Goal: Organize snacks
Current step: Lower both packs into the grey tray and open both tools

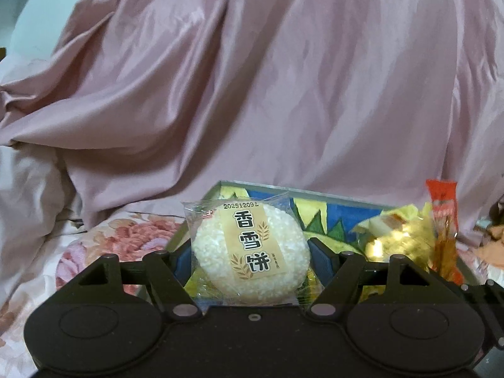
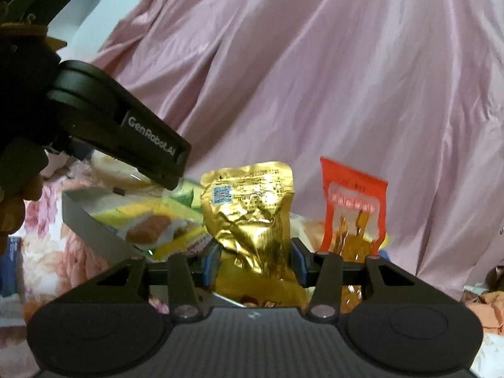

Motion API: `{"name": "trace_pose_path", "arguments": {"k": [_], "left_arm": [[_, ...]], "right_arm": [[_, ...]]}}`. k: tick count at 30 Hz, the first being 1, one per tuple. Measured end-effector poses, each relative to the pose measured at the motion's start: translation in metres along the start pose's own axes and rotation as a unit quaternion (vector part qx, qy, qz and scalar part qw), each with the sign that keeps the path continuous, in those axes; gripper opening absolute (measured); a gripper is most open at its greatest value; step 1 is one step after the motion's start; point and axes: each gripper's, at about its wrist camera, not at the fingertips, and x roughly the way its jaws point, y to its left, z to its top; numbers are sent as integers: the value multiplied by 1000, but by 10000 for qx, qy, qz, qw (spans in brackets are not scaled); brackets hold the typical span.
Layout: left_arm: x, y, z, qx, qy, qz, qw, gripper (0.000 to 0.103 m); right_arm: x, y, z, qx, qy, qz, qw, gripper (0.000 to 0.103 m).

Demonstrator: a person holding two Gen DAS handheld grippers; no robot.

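My left gripper (image 1: 250, 253) is shut on a round white rice cracker (image 1: 252, 249) in clear wrap, held upright just in front of a box (image 1: 315, 192) with a blue, yellow and green inside. My right gripper (image 2: 254, 263) is shut on a crinkled gold foil packet (image 2: 249, 211), which stands upright between the blue pads. An orange-red snack packet (image 2: 352, 208) stands just right of the gold one; it also shows as the orange-red packet (image 1: 442, 220) at the box's right end, next to the gold packet (image 1: 393, 239). The left gripper's body (image 2: 119, 126) hangs over the box (image 2: 91, 220).
A pink satin quilt (image 1: 252, 78) rises behind the box like a wall. Floral bedding (image 1: 119, 242) lies under and left of the box. A wrapped biscuit bar (image 2: 148, 228) lies inside the box. A person's fingers (image 2: 12, 208) show at the far left.
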Motion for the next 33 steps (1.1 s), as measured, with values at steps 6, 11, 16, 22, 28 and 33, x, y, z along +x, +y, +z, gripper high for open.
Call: {"name": "trace_pose_path", "arguments": {"k": [6, 11, 16, 22, 28, 33], "left_arm": [[15, -5, -8, 124, 100, 3, 9999, 74], [21, -7, -12, 94, 169, 7, 9998, 74], [24, -10, -13, 78, 223, 2, 9997, 74], [25, -9, -13, 11, 283, -16, 9996, 74], [28, -7, -13, -95, 374, -98, 9992, 75], [31, 0, -14, -456, 472, -90, 9978, 74]], "right_arm": [[8, -11, 0, 419, 112, 105, 9990, 52], [10, -14, -1, 522, 121, 125, 9985, 52], [10, -16, 0, 599, 135, 144, 9980, 52], [12, -16, 1, 635, 149, 147, 9978, 53], [12, -16, 3, 605, 181, 143, 9979, 54], [12, -17, 3, 612, 215, 136, 9978, 58]]}}
